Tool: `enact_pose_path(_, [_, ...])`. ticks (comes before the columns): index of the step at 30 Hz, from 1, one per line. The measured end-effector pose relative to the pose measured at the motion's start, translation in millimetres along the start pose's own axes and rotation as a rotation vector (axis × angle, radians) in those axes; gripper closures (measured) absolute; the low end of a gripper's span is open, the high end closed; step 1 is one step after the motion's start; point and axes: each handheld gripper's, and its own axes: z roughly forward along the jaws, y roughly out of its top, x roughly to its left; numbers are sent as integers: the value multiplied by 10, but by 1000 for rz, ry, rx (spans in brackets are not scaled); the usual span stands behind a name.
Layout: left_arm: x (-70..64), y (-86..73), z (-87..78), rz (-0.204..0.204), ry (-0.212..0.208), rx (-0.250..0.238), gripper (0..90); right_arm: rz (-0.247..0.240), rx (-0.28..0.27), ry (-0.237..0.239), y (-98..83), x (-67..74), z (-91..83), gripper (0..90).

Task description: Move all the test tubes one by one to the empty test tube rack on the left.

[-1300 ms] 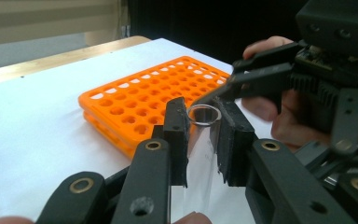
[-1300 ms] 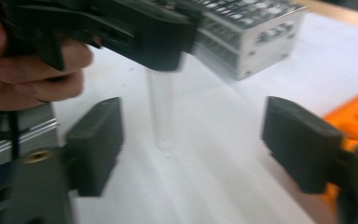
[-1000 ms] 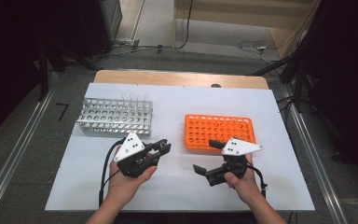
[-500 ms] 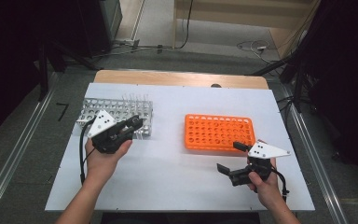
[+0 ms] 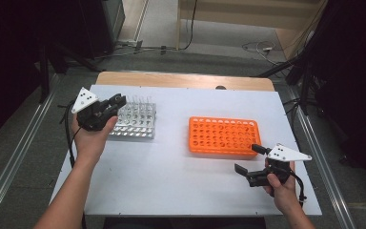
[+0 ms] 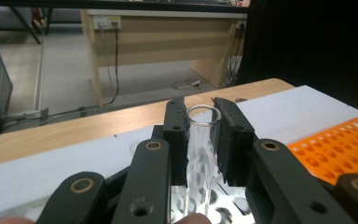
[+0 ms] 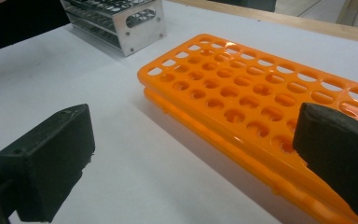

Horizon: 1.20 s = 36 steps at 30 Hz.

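A: High view, nearest edge first: right hand (image 5: pixel 281 191) at the near right of the white table (image 5: pixel 171 181). Holding the right gripper (image 5: pixel 249 158), spread wide, nothing between, just short of the orange rack (image 5: pixel 224 136).

B: And farther off?

A: Left hand (image 5: pixel 90 140) on the left side, raising the left gripper (image 5: pixel 116 101) over the near left corner of the metal rack (image 5: pixel 136 121). Closed narrow on a clear test tube (image 6: pixel 203 140), gripped on both sides just below the rim. Beyond that, a wooden strip (image 5: pixel 186 80) along the far edge.

B: Step in hand, at a guess?

A: Most likely drawing the test tube up out of the metal rack, bound for the orange rack. Best done by lifting straight up along the glass, with no sideways lean until the rounded end clears the holes. Worth keeping the squeeze steady rather than harder, being thin glass. Worth keeping the wide gripper low and off to the side, out of the path. Cannot tell whether the lower end is already free, hidden behind the jaws in the left gripper view.

B: Pointing which way?

A: Upright. Open mouth up, closed end down toward the metal rack's holes. Long axis close to vertical, running crosswise to the jaws rather than along them.
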Motion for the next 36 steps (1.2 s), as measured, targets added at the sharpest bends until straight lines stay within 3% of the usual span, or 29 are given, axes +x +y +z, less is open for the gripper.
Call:
enact_pose_path(8, [195,91,214,-11,83,-10,764,16,-9,-15,-1,-56,-37,0])
enact_pose_path(14, [306,16,393,-32,126,3,764,27,-14,-24,-8,-79,-57,0])
enact_pose_path(21, [410,-73,537,-59,157,7,764,32,-17,-29,-17,-108,-71,0])
enact_pose_path(24, [420,-104,589,-63,152,9,763,39,-20,-29,-22,-122,-71,0])
enact_pose_path(32, [410,-204,705,-51,172,118,753,46,-18,-32,-32,-132,-69,0])
enact_pose_path(36, [397,-234,709,-40,180,149,746,49,-18,-31,-44,-143,-63,0])
